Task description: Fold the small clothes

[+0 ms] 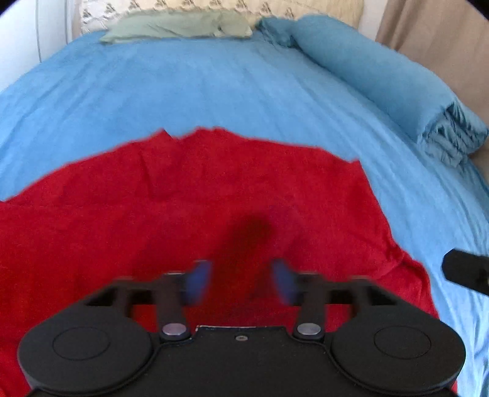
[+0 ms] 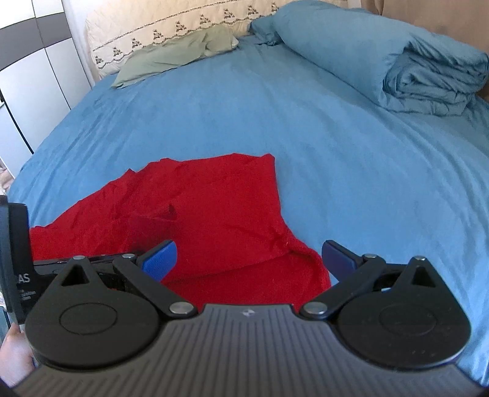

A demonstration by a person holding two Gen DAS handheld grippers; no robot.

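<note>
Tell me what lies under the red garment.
The red garment lies spread on the blue bedsheet, which shows all around its far and right edges. Whether anything else sits beneath the cloth cannot be seen; the fabric covers it.

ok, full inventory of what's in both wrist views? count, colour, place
red garment: 1, red, spread on the near part of the bed, partly folded over itself
bed sheet: 1, blue, covers the whole bed
rolled duvet: 1, blue, far right side of the bed
green cloth: 1, pale green, far end by the headboard
headboard cover: 1, cream with dark embroidered motifs, behind the green cloth
wardrobe: 1, white and dark panels, left of the bed
curtain: 1, beige, far right
left gripper: 1, black with blue pads, open over the garment, nothing between the pads
right gripper: 1, black with blue pads, open over the garment's near right edge
hand: 1, bottom left corner of the right wrist view
</note>
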